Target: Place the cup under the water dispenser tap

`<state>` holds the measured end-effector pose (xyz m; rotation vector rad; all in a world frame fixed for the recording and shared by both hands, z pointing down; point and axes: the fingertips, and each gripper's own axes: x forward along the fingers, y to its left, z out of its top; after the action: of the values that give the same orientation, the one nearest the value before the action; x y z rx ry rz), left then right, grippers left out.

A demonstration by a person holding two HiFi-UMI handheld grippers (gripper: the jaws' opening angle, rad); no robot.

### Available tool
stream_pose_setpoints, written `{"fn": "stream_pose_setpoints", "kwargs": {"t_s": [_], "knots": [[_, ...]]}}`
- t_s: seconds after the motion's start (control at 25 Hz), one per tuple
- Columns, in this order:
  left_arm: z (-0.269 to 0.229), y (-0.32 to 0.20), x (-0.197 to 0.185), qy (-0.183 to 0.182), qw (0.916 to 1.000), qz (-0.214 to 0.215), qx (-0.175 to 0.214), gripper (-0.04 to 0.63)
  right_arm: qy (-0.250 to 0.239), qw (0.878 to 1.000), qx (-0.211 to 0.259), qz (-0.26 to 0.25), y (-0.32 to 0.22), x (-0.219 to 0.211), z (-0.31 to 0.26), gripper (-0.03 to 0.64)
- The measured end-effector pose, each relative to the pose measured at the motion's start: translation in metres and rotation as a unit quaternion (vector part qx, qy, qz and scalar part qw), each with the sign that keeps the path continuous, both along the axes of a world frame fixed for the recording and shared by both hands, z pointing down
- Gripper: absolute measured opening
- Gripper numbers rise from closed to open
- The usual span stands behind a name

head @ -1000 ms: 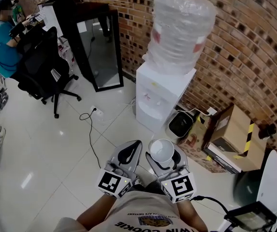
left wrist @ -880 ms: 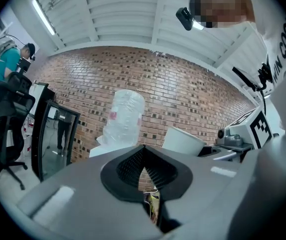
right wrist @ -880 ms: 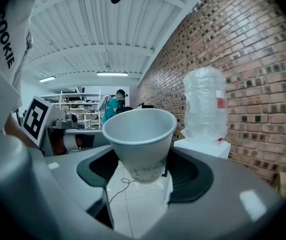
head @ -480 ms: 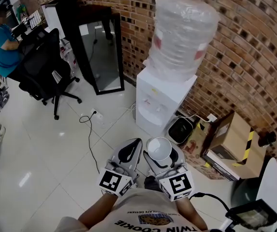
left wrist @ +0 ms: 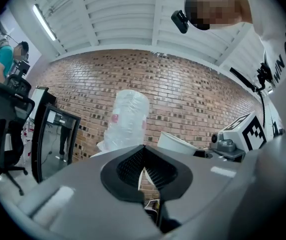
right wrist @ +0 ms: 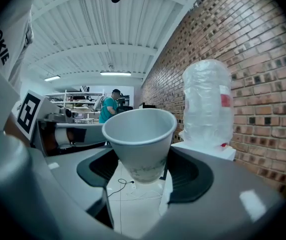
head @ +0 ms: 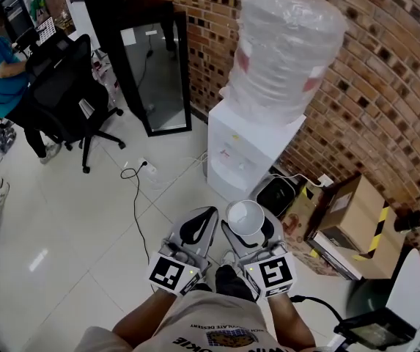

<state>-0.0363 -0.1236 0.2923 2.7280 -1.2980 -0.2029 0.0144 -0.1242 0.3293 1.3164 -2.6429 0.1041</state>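
The right gripper (right wrist: pixel 143 170) is closed on the cup (right wrist: pixel 140 136). Its two pads are set against opposite sides of the tapered lower wall, so the jaws stand wide and the rim is left free. The cup is kept upright, mouth upward, the attitude required under a tap. In the head view the cup (head: pixel 245 218) is held in front of the body, above the floor and apart from the water dispenser (head: pixel 245 149).

The left gripper (left wrist: pixel 143 170) is pressed together with nothing between its pads. It is held just beside the right gripper and is judged to be idle, as one gripper is sufficient for a light cup.

The water dispenser is placed against the brick wall (head: pixel 385 86), with its bottle (head: pixel 286 46) on top. Its front faces the approach side, but the taps are too small to be made out. The task is judged to be at the carrying stage, since the cup is not yet at the tap. A cable (head: pixel 133 178) lies on the floor left of the approach line, and a cardboard box (head: pixel 352 204) stands right of the dispenser.
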Motion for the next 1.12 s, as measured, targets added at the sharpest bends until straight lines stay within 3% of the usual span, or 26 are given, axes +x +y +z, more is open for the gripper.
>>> {"fn": "stream_pose_setpoints", "kwargs": {"t_s": [0.24, 0.44, 0.56, 0.92, 1.12], "knots": [[0.025, -0.021, 0.004, -0.005, 0.9999, 0.008, -0.005, -0.017, 0.003, 1.0, -0.014, 0.015, -0.03, 0.008, 0.027, 0.316], [0.057, -0.046, -0.002, 0.014, 0.9995, -0.011, -0.026, -0.017, 0.025, 0.999, -0.028, 0.023, -0.059, 0.015, 0.066, 0.316], [0.081, -0.061, 0.0, 0.007, 0.9996, -0.011, -0.026, -0.016, 0.032, 0.999, -0.032, 0.027, -0.077, 0.018, 0.089, 0.316], [0.151, -0.102, 0.008, 0.006, 0.9997, -0.003, -0.025, -0.016, 0.039, 0.998, -0.041, 0.029, -0.125, 0.017, 0.18, 0.316], [0.201, -0.114, 0.012, 0.005, 0.9991, -0.002, -0.043, -0.015, 0.045, 0.997, -0.05, 0.038, -0.148, 0.023, 0.234, 0.316]]}}
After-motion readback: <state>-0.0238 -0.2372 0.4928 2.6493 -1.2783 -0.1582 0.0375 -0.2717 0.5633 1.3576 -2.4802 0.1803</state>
